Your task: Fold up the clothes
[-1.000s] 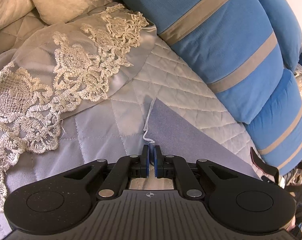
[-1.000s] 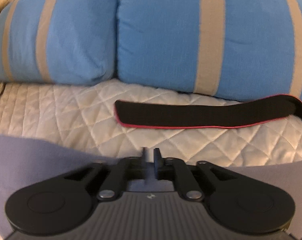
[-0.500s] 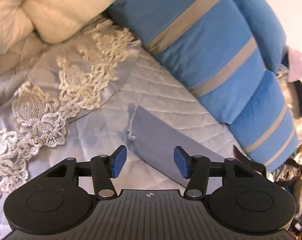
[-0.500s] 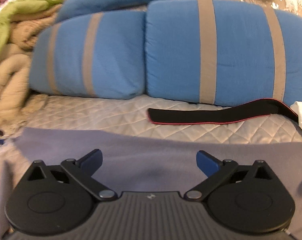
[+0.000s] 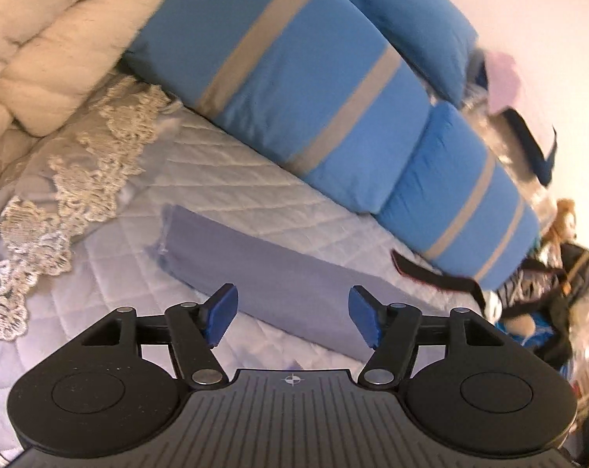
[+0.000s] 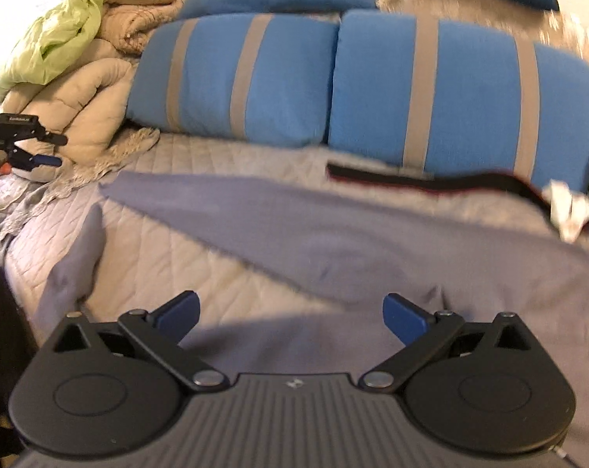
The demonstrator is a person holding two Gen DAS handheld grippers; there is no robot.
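Grey garment [image 6: 333,234] lies on quilted bedspread [image 5: 236,191]; left gripper [image 5: 292,318] just opening, right gripper [image 6: 290,314] wide, both empty

The left gripper [image 5: 292,318], a second ago pinched shut on the corner of the grey-blue garment [image 5: 279,277], has just been opening its jaws and now has nothing between them; it sits higher and farther back, so the cloth lies flat on the quilted bedspread [image 5: 216,191]. The right gripper [image 6: 290,316], earlier narrowly parted over the cloth's edge, now spreads fully wide and empty, pulled back so that more of the garment [image 6: 333,230] and the black strap [image 6: 411,179] shows.
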